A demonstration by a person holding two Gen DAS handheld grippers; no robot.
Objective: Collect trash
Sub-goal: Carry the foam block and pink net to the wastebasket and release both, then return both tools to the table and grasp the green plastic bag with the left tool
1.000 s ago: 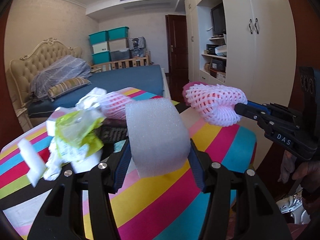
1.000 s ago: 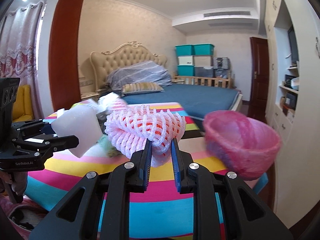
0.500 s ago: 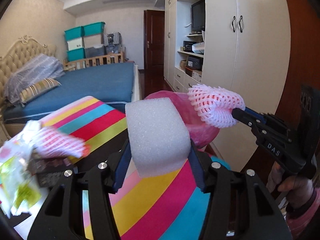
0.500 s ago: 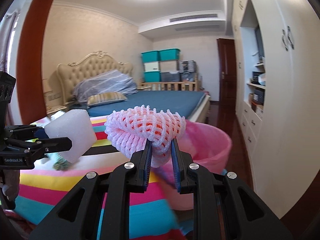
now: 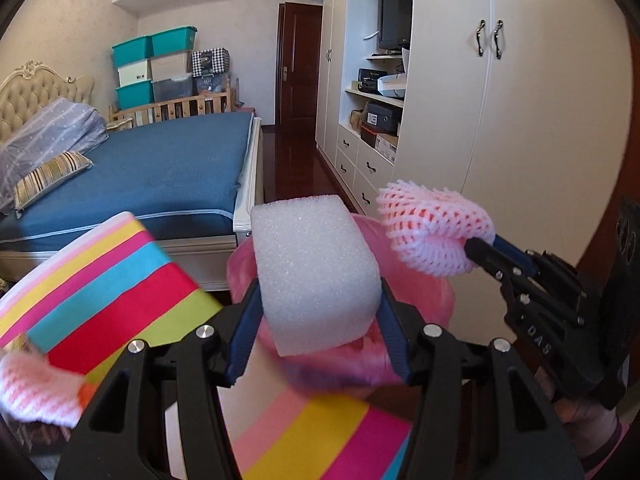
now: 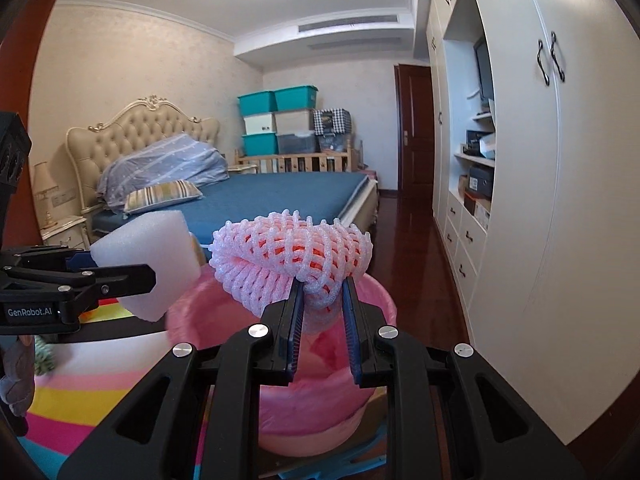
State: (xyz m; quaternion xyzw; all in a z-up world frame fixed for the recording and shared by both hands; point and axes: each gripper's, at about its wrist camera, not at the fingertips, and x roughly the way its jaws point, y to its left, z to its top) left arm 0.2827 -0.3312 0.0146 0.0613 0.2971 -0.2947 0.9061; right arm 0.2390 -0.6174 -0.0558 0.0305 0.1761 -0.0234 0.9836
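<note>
Bin: a pink-lined trash bin sits past the striped table's far edge; only the pink liner shows inside, no trash visible in there.
Left gripper: jaws partly apart, clamped on a white foam block, hanging right over the bin's mouth.
Right gripper: nearly closed, pinching a pink foam fruit net above the bin's near rim.
Left behind: another pink net lies on the table, far left.
</note>
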